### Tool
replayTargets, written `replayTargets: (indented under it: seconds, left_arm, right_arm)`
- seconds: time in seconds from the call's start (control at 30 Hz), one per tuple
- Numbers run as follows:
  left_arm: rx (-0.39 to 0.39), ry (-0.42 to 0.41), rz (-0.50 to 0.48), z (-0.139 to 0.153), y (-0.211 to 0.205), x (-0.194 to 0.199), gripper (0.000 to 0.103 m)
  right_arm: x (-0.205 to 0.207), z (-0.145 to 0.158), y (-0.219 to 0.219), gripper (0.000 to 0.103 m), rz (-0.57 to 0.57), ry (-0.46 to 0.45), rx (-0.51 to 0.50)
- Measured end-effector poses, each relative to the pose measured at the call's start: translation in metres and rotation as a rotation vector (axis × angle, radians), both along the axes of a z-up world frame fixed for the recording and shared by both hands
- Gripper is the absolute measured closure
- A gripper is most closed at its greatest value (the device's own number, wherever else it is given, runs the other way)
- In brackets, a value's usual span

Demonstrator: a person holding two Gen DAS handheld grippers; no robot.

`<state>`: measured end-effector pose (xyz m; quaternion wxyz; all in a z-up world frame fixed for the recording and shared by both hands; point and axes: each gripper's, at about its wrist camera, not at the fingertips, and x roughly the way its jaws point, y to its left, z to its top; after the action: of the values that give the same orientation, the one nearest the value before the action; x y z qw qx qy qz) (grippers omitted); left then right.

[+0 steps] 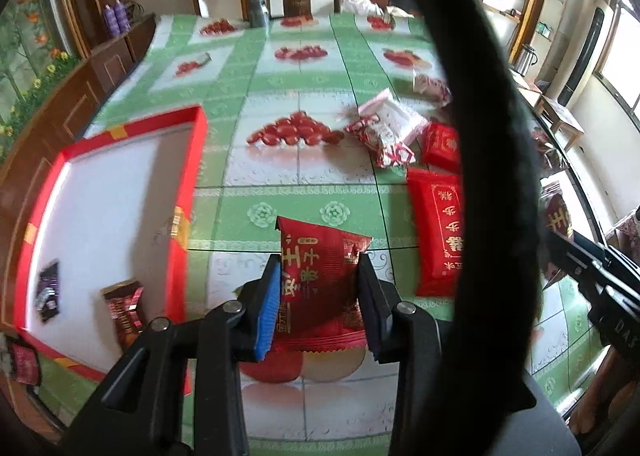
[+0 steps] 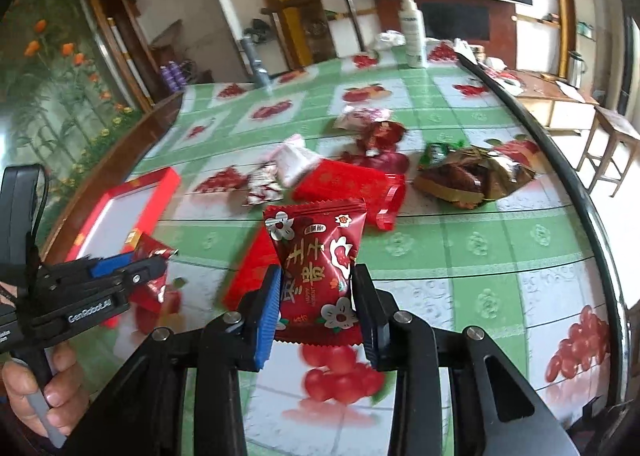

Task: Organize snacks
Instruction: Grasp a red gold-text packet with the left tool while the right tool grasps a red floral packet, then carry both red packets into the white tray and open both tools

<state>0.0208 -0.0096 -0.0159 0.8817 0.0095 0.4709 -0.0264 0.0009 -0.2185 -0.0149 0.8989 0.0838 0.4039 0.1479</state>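
Plainly the sorting is only begun. The red box (image 1: pixel 120 192) lies at the left of the table (image 1: pixel 312 192) and holds just two small dark packets (image 1: pixel 124 306), with most of its white floor bare. The left gripper (image 1: pixel 318 288) is clamped on a red sachet (image 1: pixel 316 280) held just right of the box, apparently above the table, so I judge it is meant for the box. The right gripper (image 2: pixel 314 296) likewise grips a red flowered sachet (image 2: pixel 320 256) over the middle of the table. Much is left: a pile of snacks (image 2: pixel 360 160) sits well apart from the box on the right, among them a white pouch (image 1: pixel 394 114), flat red packs (image 1: pixel 438 228) and a brown-gold bag (image 2: pixel 472 176). Another dark red packet (image 1: pixel 24 364) lies outside the box at its near corner.
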Motion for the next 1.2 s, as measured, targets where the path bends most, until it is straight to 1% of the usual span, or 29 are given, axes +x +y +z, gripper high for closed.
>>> replayTargets:
  seconds: [0.2,0.43,0.93,1.2]
  left_arm:
    - [0.060,-0.072,0.040,0.020,0.006,-0.019,0.065]
    - [0.095,-0.109,0.093,0.027,0.024,-0.029,0.065]
    - [0.076,-0.110,0.191,0.024,0.077,-0.038,0.065]
    - [0.069,-0.106,0.231,0.021,0.098,-0.039,0.065]
  right_arm:
    - [-0.012,0.007,0.021,0.068,0.078,-0.023,0.018]
    - [-0.021,0.011,0.041,0.068,0.135,-0.033,0.019]
    - [-0.022,0.011,0.085,0.068,0.217,-0.024,0.003]
    - [-0.021,0.013,0.109,0.068,0.266,-0.026,-0.008]
